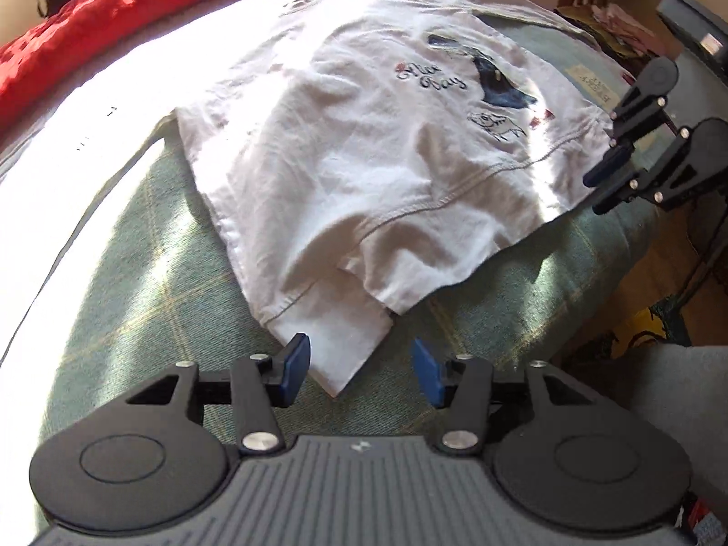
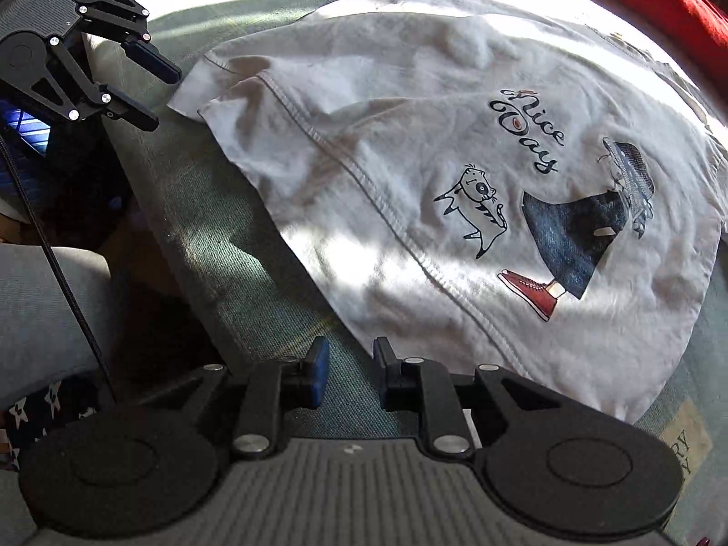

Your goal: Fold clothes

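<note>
A white printed T-shirt (image 1: pixel 364 159) is seen spread on a green checked bed cover (image 1: pixel 136 273), its far edge washed out by sunlight toward 12 o'clock. The left tool (image 1: pixel 361 366) is released, jaws apart over a shirt corner. The right tool (image 2: pixel 348 364) is unclenched, nothing gripped, the hem lying at 2 o'clock.

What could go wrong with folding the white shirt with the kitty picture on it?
1. The white shirt lies bunched and wrinkled, so a fold made now might come out crooked.
2. Both grippers hold nothing. The left gripper hovers over a loose corner, the right gripper beside the hem; uneven grabs could skew the fold.
3. The hem lies near the edge of the green blanket, so a pull might drag the shirt off.
</note>
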The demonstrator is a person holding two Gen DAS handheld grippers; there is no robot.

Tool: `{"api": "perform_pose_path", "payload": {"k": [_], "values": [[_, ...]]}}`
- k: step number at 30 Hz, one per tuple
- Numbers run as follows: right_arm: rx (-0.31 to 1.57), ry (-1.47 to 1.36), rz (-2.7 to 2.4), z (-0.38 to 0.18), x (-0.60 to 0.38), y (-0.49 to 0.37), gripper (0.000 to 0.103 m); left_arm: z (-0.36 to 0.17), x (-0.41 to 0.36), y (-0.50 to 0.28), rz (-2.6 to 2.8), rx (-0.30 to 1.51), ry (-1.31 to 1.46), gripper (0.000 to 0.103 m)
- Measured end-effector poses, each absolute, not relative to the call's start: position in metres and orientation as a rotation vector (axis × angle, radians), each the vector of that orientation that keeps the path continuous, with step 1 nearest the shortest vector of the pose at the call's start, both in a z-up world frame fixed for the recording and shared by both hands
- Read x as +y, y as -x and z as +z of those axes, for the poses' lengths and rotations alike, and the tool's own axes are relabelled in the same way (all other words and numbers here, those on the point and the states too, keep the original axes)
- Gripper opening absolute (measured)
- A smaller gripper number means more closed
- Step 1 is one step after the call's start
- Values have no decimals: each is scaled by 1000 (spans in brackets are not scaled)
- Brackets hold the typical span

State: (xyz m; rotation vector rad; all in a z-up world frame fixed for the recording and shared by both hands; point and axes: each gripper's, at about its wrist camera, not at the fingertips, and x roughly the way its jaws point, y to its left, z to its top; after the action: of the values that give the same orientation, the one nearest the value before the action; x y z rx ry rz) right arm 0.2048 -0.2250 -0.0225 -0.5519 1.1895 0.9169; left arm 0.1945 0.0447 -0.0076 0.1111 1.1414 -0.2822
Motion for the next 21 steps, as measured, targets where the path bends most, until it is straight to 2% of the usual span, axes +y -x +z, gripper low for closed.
{"api": "perform_pose_path", "payload": {"k": [5, 7, 9, 10, 14, 18, 20, 21], "values": [[1174, 519, 898, -23, -218, -218, 27, -38, 79, -209, -73, 1154, 259, 44], [1174, 516, 896, -23, -217, -218, 27, -54, 79, -210, -72, 1181, 357, 31], [1173, 513, 892, -20, -219, -219, 27, -62, 73, -209, -60, 1194, 379, 6], [1173, 510, 886, -18, -221, -220, 27, -61, 73, -209, -55, 1189, 389, 2], [1180, 493, 846, -11, -232, -221, 27, -38, 92, -205, -1, 1156, 365, 0], [1176, 445, 725, -4, -259, -225, 28, -25, 111, -210, -42, 1201, 317, 3], [1175, 390, 638, -1, -278, -231, 37, -17, 110, -209, -79, 1231, 289, 5], [1174, 363, 595, 0, -287, -235, 48, -13, 109, -208, -94, 1229, 278, 5]]}}
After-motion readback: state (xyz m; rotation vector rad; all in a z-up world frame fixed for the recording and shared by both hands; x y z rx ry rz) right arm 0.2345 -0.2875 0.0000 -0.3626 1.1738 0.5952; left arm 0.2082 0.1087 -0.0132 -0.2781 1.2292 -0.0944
